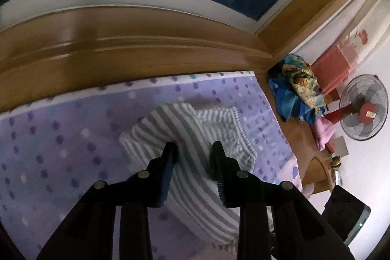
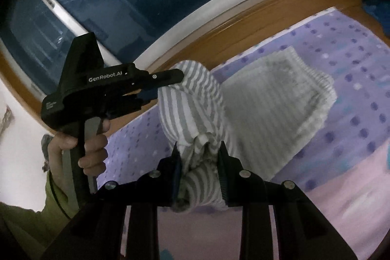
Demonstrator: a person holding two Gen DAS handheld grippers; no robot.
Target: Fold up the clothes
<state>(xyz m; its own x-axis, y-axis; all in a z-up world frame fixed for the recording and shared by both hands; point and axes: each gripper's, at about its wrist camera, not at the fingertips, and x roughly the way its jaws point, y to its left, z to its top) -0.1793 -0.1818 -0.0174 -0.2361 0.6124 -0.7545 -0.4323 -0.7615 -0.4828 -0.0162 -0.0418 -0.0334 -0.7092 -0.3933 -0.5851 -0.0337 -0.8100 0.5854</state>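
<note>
Both claws pinch the striped cloth [image 2: 195, 94] and hold part of it up over the bed [image 2: 353, 79]; the rest lies on the sheet. The right claw [image 2: 198, 157] squeezes a thick bunch. The left claw [image 2: 158, 87] nips only an edge. That thin edge could slip out, and then the fold would flop down crooked.
</note>
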